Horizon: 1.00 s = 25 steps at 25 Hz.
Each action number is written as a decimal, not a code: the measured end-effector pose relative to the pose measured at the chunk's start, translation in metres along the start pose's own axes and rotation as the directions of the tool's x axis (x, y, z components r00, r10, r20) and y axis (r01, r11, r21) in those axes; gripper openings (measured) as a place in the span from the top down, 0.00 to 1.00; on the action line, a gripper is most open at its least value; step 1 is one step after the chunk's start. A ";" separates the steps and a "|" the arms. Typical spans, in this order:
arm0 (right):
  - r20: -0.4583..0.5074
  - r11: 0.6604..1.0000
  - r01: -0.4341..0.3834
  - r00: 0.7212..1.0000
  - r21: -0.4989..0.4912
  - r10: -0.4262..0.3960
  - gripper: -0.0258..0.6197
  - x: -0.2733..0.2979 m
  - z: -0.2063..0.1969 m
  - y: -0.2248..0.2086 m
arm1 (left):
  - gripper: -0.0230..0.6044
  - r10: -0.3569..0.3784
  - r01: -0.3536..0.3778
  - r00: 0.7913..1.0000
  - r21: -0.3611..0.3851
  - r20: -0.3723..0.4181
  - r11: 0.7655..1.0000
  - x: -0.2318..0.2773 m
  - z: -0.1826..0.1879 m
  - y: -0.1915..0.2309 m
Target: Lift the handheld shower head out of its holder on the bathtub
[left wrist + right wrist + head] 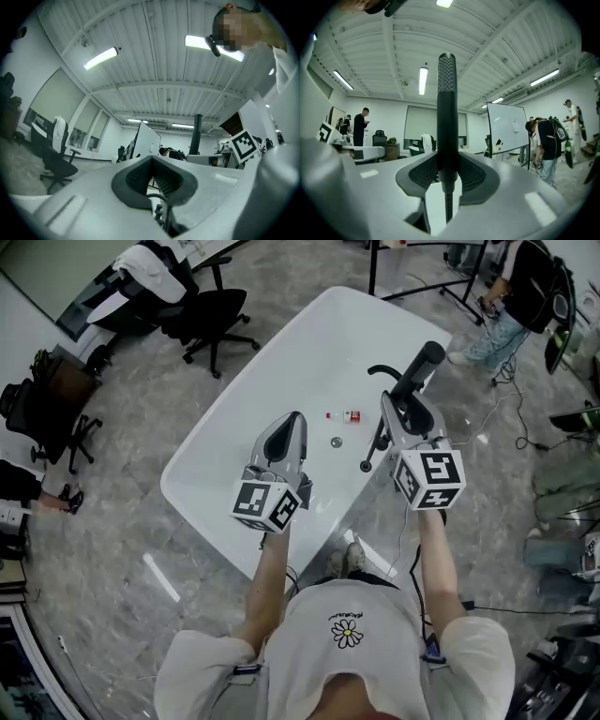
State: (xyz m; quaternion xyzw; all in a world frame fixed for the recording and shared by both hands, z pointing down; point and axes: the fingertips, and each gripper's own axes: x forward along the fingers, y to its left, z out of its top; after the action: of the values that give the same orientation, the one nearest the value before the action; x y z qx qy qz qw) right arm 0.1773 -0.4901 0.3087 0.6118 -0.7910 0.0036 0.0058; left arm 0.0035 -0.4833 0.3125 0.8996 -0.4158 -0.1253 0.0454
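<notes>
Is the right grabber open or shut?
Shut. The right gripper has both jaws pressed against the black shower head handle.

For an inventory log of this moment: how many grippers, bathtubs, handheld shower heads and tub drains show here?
Grippers: 2, the left gripper and the right gripper
White bathtub: 1
Black handheld shower head, clamped in the right gripper: 1
Drain: 1
Total: 5
</notes>
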 end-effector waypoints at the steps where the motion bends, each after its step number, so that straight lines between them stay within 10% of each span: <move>1: 0.018 1.000 -0.004 1.000 -0.008 0.005 0.73 -0.006 0.013 0.001 | 0.96 -0.002 0.002 1.000 0.013 0.015 1.000 0.001 0.008 -0.004; 25: 0.087 0.999 -0.038 0.996 0.039 0.034 0.73 -0.073 0.041 0.023 | 0.96 0.042 -0.047 0.998 0.111 0.047 0.993 0.007 0.060 -0.044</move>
State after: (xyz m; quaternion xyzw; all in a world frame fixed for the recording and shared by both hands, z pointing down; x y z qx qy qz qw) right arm 0.1731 -0.4145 0.2666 0.5970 -0.8012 -0.0066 -0.0408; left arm 0.0248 -0.4584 0.2455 0.8882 -0.4431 -0.1208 -0.0118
